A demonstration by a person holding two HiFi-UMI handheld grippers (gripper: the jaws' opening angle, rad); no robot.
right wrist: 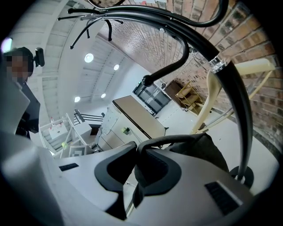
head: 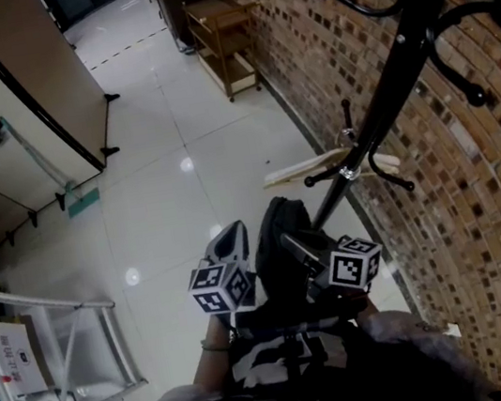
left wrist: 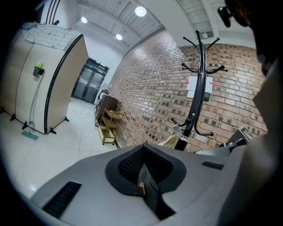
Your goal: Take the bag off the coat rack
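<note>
A black bag [head: 274,238] hangs between my two grippers, close to my body and below the rack's lower hooks. My right gripper [head: 303,251] is shut on the bag's black strap [right wrist: 177,139], which loops out of the jaws to the bag's body [right wrist: 208,152]. The black coat rack [head: 399,65] stands to the right against the brick wall, its pole [right wrist: 241,101] passing close to the right gripper. A pale wooden hanger [head: 307,171] hangs on a lower hook. My left gripper [head: 230,248] sits left of the bag, its jaws [left wrist: 142,176] shut with nothing between them.
A brick wall [head: 479,204] runs along the right. A wooden shelf cart [head: 224,42] stands further along it. A tan partition on black feet [head: 34,98] is at the left, with a metal frame [head: 57,351] near my left side. White tiled floor [head: 163,190] lies between.
</note>
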